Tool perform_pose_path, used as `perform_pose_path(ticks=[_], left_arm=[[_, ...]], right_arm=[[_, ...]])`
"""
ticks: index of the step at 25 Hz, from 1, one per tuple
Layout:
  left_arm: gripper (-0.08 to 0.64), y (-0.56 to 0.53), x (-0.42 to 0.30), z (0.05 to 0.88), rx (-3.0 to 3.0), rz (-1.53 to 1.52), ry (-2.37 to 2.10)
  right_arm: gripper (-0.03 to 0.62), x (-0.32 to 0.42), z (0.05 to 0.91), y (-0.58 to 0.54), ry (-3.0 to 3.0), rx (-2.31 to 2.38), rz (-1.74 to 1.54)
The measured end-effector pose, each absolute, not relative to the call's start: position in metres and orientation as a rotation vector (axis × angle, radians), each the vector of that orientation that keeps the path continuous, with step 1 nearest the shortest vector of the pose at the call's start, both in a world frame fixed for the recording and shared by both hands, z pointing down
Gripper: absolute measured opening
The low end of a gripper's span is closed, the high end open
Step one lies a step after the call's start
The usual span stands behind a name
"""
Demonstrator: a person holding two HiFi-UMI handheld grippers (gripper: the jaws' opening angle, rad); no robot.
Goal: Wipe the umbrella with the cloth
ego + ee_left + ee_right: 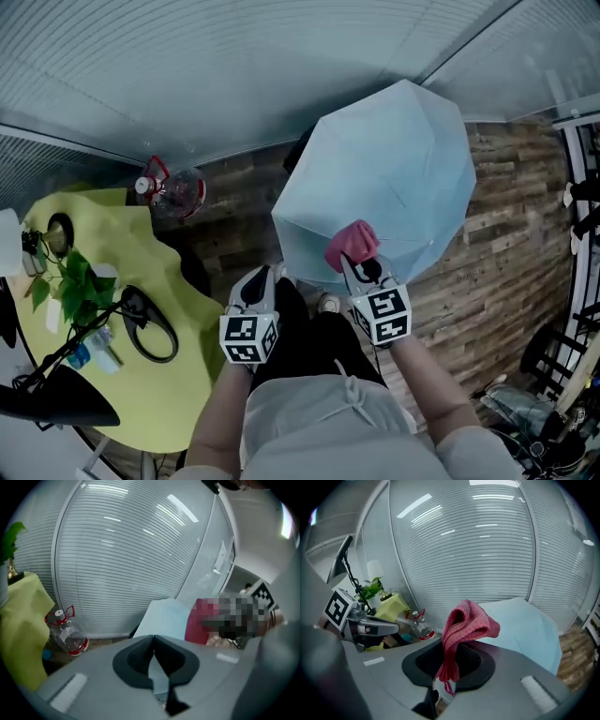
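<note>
A pale blue open umbrella (384, 178) lies on the wooden floor with its canopy facing up; it also shows as the umbrella (164, 616) and the umbrella (525, 620). My right gripper (364, 270) is shut on a red cloth (352, 246), at the canopy's near edge. The cloth (466, 620) bunches above the right gripper (451, 654). My left gripper (259, 281) sits just left of the umbrella's near-left edge. The left gripper (153, 640) has its pad tips meeting. A pale blue strip shows in the gap behind them; I cannot tell if umbrella fabric is pinched.
A yellow-green table (178, 375) at left carries a potted plant (75, 286), a black cable loop (150, 323) and a black lamp (56, 398). A clear bottle with a red cap (173, 192) stands by the blinds. A metal rack (572, 356) stands at right.
</note>
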State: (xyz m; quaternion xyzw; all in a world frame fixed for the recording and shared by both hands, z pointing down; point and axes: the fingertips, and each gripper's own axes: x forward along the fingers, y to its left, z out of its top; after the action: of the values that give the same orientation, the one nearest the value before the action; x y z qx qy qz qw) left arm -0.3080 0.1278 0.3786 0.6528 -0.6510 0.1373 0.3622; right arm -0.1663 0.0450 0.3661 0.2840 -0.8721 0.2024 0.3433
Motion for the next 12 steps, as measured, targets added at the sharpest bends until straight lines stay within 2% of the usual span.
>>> perform_pose_path(ticks=[12], left_arm=[[0.006, 0.106, -0.376, 0.472, 1.562, 0.366, -1.639]], right_arm=[[0.054, -0.285, 0.524, 0.003, -2.158, 0.592, 0.616]])
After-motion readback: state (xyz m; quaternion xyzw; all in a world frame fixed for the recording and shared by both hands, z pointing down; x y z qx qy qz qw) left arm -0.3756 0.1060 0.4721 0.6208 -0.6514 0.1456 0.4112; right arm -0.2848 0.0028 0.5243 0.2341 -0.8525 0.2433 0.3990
